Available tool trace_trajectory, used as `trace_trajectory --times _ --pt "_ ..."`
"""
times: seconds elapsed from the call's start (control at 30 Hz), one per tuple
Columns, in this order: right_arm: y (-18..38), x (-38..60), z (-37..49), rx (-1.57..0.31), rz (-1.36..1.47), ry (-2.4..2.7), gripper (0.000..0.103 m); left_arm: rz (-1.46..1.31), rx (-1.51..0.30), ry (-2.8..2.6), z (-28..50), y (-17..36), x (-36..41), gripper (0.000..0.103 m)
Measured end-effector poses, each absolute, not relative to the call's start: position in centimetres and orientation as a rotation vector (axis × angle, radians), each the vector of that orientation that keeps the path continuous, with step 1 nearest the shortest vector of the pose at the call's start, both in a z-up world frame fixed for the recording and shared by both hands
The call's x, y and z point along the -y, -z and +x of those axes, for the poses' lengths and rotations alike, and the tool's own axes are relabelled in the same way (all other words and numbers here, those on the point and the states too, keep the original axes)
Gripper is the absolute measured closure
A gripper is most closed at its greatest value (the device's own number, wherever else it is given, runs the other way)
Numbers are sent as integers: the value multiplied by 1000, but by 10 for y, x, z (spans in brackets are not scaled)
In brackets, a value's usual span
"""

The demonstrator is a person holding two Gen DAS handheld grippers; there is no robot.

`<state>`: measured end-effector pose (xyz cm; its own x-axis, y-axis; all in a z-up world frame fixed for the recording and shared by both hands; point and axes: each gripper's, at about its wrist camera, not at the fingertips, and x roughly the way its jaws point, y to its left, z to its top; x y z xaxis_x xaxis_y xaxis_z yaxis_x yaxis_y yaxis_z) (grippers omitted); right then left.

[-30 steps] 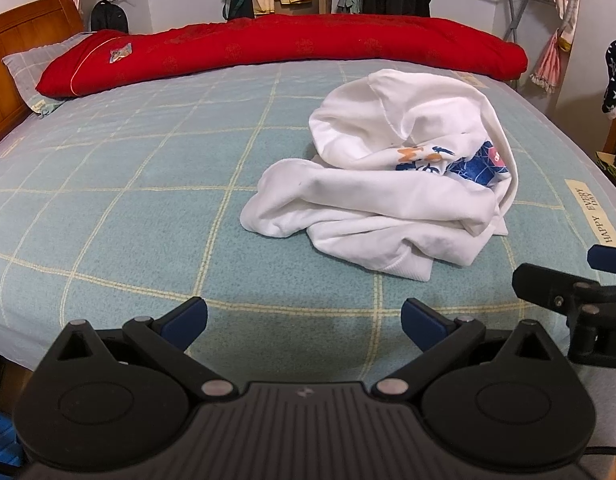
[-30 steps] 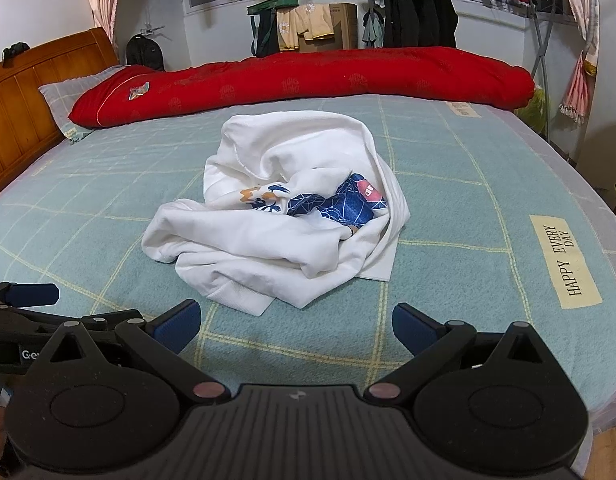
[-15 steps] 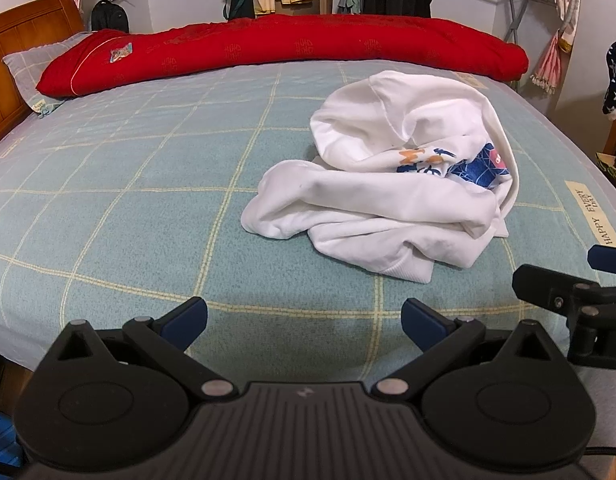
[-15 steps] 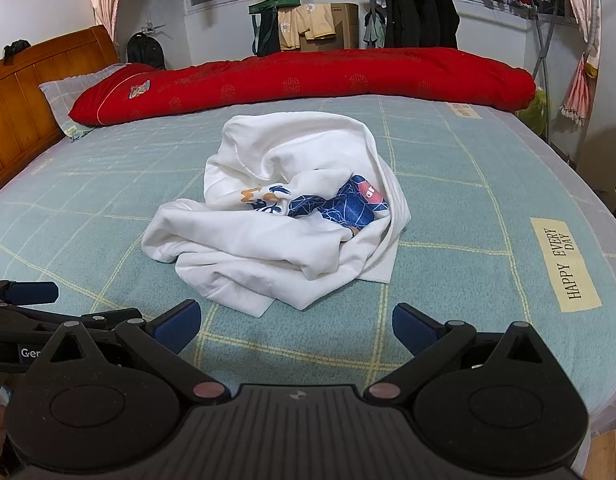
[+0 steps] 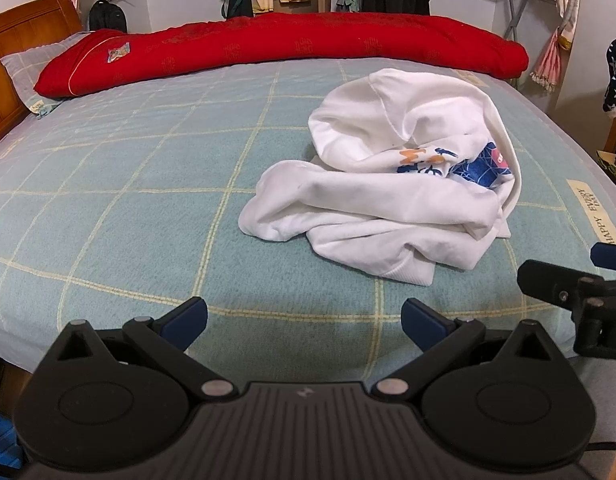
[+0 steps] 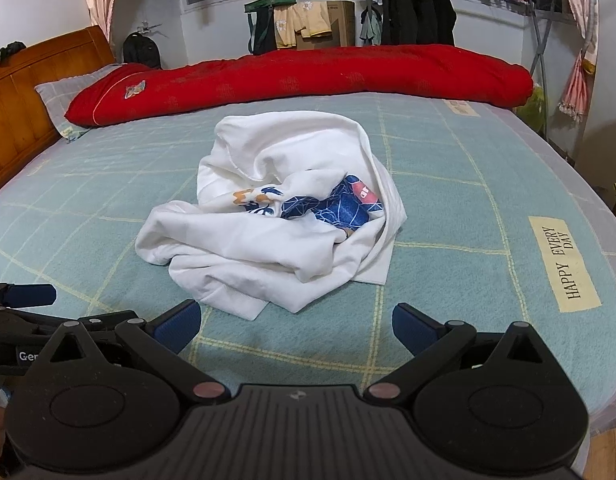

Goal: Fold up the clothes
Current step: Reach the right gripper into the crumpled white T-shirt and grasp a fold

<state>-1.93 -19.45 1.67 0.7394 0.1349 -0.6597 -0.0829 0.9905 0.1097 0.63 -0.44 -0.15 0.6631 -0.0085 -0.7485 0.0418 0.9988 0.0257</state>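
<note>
1. my left claw (image 5: 304,322) hangs spread wide over the near edge of the bed (image 5: 128,184), gripping nothing.
2. my right claw (image 6: 296,328) is spread too, empty.
3. the white shirt (image 6: 268,216) lies crumpled mid-bed, just ahead of both.

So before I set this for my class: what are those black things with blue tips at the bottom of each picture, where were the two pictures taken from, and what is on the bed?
There is no robot here: a person holds one two-finger tool in each hand, and each carries a camera looking forward along its fingers. One picture comes from the left tool, the other from the right tool. The blue tips are the finger pads. Both tools are open and hold nothing.

Ahead of them on the pale green checked bed cover lies a crumpled white shirt with a blue print, not yet folded. A long red quilt lies along the far side. Each tool also shows at the edge of the other's picture.
</note>
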Motion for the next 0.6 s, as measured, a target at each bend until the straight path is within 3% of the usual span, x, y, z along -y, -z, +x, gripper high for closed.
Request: trace_trajectory --times 0.6 --pt "-18 208 53 -749 20 -62 0 -17 -884 3 58 15 -15 1"
